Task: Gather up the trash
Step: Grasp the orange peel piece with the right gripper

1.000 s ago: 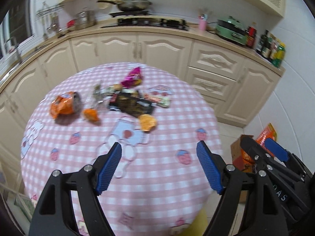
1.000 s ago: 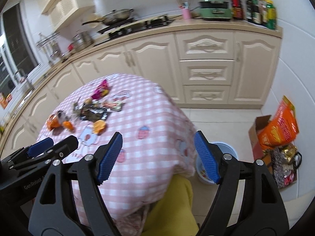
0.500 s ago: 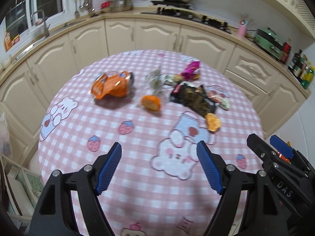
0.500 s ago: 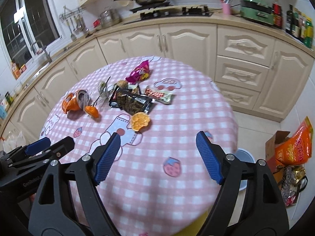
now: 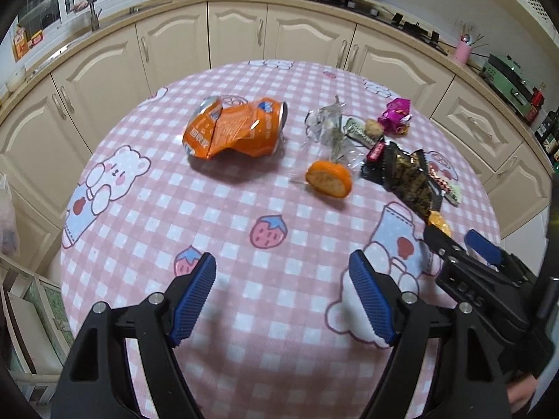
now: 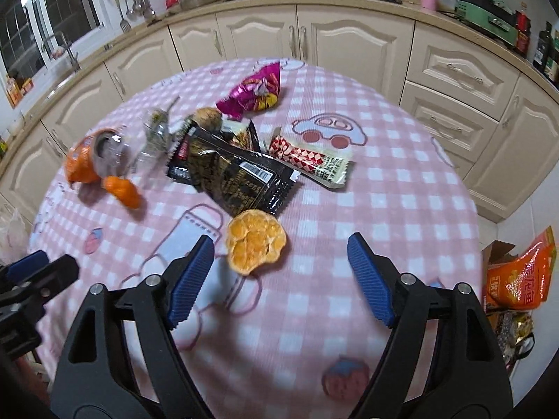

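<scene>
Trash lies on a round table with a pink checked cloth point(image 5: 244, 216). There is a crushed orange can point(image 5: 234, 131), clear plastic point(image 5: 325, 125), an orange peel point(image 5: 328, 178), a black wrapper point(image 6: 237, 171), a red-and-white wrapper point(image 6: 307, 160) and a magenta wrapper point(image 6: 255, 92). My left gripper point(image 5: 283, 272) hangs open above bare cloth, short of the can. My right gripper point(image 6: 279, 242) is closing. A second orange peel point(image 6: 255, 241) lies between its fingertips near the left one, and no pad touches it.
Cream cabinets and a counter with a hob and a green appliance point(image 6: 489, 3) curve around behind the table. On the floor to the right stand a cardboard box and an orange bag point(image 6: 520, 276). The near half of the cloth point(image 6: 297, 331) carries no objects.
Both grippers have come forward and down over the table, so the trash looks much nearer. The left view has swung toward the orange can, and the right view now centres on the near peel.
</scene>
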